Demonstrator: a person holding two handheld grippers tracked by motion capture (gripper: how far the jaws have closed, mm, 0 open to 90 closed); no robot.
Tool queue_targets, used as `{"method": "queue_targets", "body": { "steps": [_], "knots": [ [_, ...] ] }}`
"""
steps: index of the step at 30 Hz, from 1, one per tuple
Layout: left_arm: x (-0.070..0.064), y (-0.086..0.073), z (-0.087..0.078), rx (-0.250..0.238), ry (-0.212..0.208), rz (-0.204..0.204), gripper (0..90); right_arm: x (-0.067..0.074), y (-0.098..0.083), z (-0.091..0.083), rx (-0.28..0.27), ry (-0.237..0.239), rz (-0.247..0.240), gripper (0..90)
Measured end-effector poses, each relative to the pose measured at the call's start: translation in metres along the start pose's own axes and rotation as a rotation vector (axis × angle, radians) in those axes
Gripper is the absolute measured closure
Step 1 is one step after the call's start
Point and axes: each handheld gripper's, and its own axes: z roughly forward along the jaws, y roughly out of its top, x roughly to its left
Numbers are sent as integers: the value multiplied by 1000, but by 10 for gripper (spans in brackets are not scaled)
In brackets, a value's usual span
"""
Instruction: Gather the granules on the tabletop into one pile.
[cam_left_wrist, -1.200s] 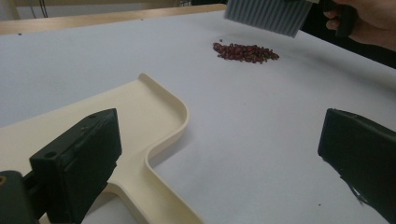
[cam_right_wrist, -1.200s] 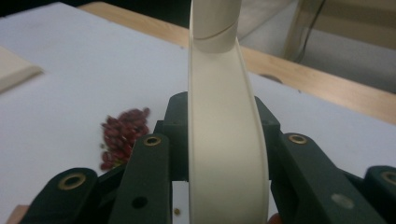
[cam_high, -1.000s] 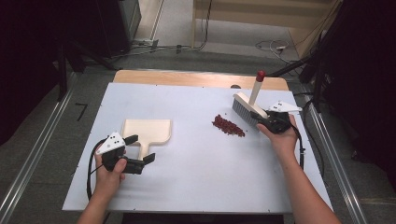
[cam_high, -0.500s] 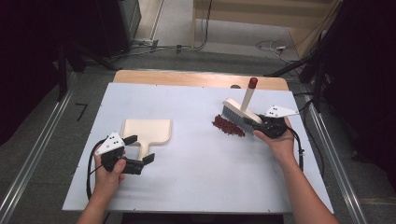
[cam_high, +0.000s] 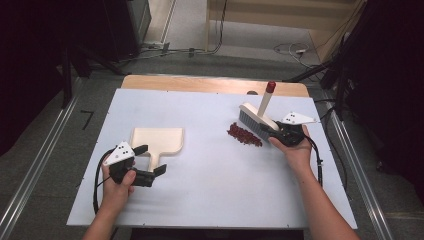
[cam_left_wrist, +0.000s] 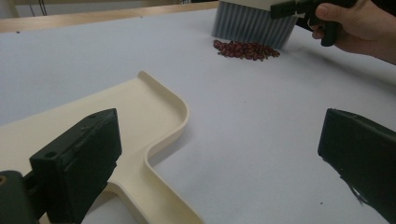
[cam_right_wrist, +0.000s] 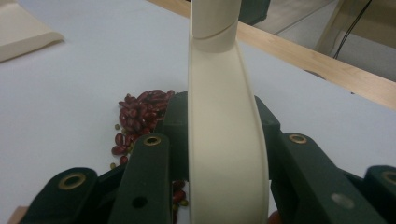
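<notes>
High view: white table (cam_high: 215, 200). Right gripper (cam_high: 272, 132) sits at the far right side, jaws clamped on a cream brush (cam_high: 257, 120). The brush's red-tipped handle rises up and away from the hand; its grey bristles face a small heap of red beans (cam_high: 244, 135) and stand just beside it, at the heap's right edge. A cream dustpan (cam_high: 157, 142) lies flat at the left, well apart from the beans, handle pointing toward the person. Left gripper (cam_high: 150, 162) rests near that handle, jaws spread, one on either side of it. Whether a pad touches the handle, cannot tell from here.

Left gripper view: two black jaws stand wide apart. The dustpan (cam_left_wrist: 140, 121) lies low at the left, its handle running past the left jaw; the right jaw is well clear of it over bare table. Nothing is pinched. Farther off, the beans (cam_left_wrist: 245, 49) lie against the foot of the brush bristles (cam_left_wrist: 252, 25), with the other hand (cam_left_wrist: 359, 25) behind them.

Right gripper view: the brush's cream back (cam_right_wrist: 224, 140) runs up the middle, squeezed between the dark jaws on both sides. Beans (cam_right_wrist: 140, 116) lie on the table just left of it, some partly hidden under the gripper. A corner of the dustpan (cam_right_wrist: 23, 30) shows at top left.
</notes>
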Motion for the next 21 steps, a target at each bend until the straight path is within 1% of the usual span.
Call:
{"method": "queue_targets", "body": {
  "steps": [1,2,5,6,7,9,13,15,18,21],
  "knots": [
    [0,0,0,0,1,-1,0,1,0,0,3,0,-1,661],
    [0,0,0,0,2,-2,0,2,1,-1,3,10,-7,660],
    [0,0,0,0,1,0,0,6,3,-2,13,31,-34,661],
    [0,0,0,0,0,0,0,8,4,-3,16,31,-45,661],
    [0,0,0,-1,-1,0,0,9,5,-4,16,29,-43,661],
    [-1,0,0,-3,-2,-1,0,7,6,-6,1,26,-44,661],
    [-1,0,1,-2,-2,-2,0,2,7,-8,-19,-4,-7,661],
    [-1,0,2,3,-1,0,0,0,8,-5,-13,-13,-6,661],
    [-2,0,3,0,-4,1,0,-3,12,1,19,-15,-24,661],
    [-1,0,2,4,-1,1,0,-4,13,8,25,-4,-28,661]
  ]
}}
